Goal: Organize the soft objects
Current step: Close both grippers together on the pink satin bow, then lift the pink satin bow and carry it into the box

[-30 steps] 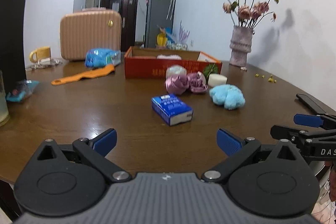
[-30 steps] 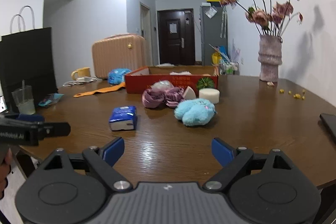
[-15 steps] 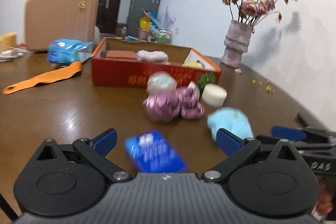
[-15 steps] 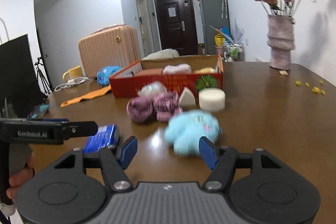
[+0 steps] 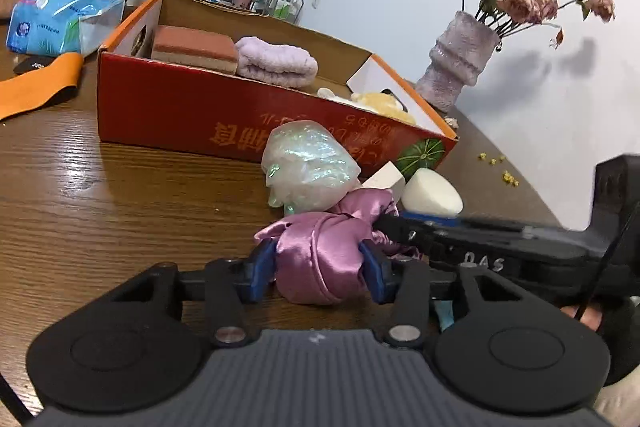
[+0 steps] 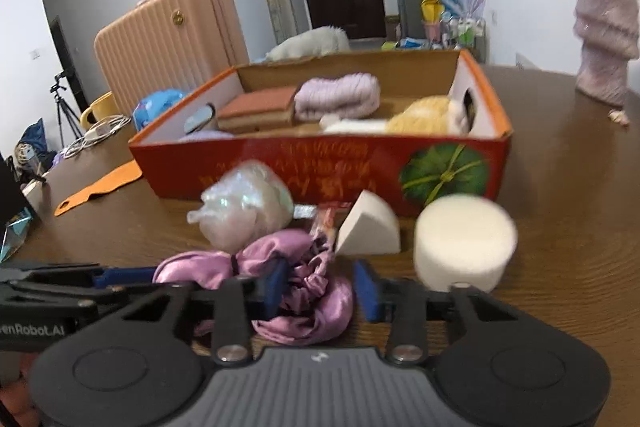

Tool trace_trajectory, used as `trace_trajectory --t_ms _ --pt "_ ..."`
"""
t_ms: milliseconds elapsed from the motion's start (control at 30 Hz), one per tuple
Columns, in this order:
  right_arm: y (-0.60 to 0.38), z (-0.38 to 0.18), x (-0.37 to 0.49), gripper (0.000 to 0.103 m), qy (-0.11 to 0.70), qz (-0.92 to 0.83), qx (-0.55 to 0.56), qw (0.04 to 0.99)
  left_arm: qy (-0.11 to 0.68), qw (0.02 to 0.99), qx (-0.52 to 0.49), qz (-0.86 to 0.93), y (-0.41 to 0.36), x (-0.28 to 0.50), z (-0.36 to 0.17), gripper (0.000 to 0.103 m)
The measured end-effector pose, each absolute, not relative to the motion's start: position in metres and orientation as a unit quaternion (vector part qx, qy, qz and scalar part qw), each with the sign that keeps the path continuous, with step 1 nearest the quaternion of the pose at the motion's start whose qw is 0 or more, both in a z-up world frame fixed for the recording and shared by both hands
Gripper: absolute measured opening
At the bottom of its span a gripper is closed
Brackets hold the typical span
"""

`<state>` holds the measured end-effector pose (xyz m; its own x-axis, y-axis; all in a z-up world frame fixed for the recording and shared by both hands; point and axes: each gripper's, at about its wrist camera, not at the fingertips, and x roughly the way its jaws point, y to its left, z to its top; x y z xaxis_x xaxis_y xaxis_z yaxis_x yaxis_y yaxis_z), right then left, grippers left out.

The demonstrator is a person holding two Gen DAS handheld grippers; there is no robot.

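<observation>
On the tabletop (image 5: 100, 211), just in front of the red box (image 5: 192, 115), lie two pink satin scrunchies. The left gripper (image 5: 318, 269) is closing on the left scrunchie (image 5: 320, 259), its blue pads already denting the bunched cloth on both sides. The right gripper (image 6: 320, 287) is closing too, around the right scrunchie (image 6: 316, 303): one pad touches the fabric, the other looks just clear. Both scrunchies are likely light, limp and slippery, so a squeeze across the thick gathered middle should hold best; a pinch on a loose fold may slide off. The white sponge cylinder (image 6: 464, 239) sits just beside.
</observation>
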<state>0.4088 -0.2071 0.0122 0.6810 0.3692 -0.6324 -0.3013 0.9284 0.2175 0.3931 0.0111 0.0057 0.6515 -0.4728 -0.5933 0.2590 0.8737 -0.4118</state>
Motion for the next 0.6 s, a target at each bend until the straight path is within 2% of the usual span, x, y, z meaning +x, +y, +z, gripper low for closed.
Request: trace_trajectory --t_ms 67,167,367,600 --pt "-0.206 0.009 0.407 0.015 0.354 0.191 0.053 0.914 0.364 0.893 -0.159 -0.213 0.014 0.394 0.006 0.037" --pt "-0.202 0.009 0.401 0.009 0.347 0.194 0.040 0.917 0.360 0.894 -0.158 -0.216 0.013 0.391 0.011 0.026" --pt "-0.210 0.039 0.363 0.009 0.309 0.200 0.058 0.928 0.317 0.909 -0.155 -0.220 0.009 0.345 0.047 0.025" --pt "-0.226 0.067 0.268 0.009 0.258 0.213 0.057 0.941 0.278 0.919 -0.160 -0.231 0.001 0.255 0.074 0.025"
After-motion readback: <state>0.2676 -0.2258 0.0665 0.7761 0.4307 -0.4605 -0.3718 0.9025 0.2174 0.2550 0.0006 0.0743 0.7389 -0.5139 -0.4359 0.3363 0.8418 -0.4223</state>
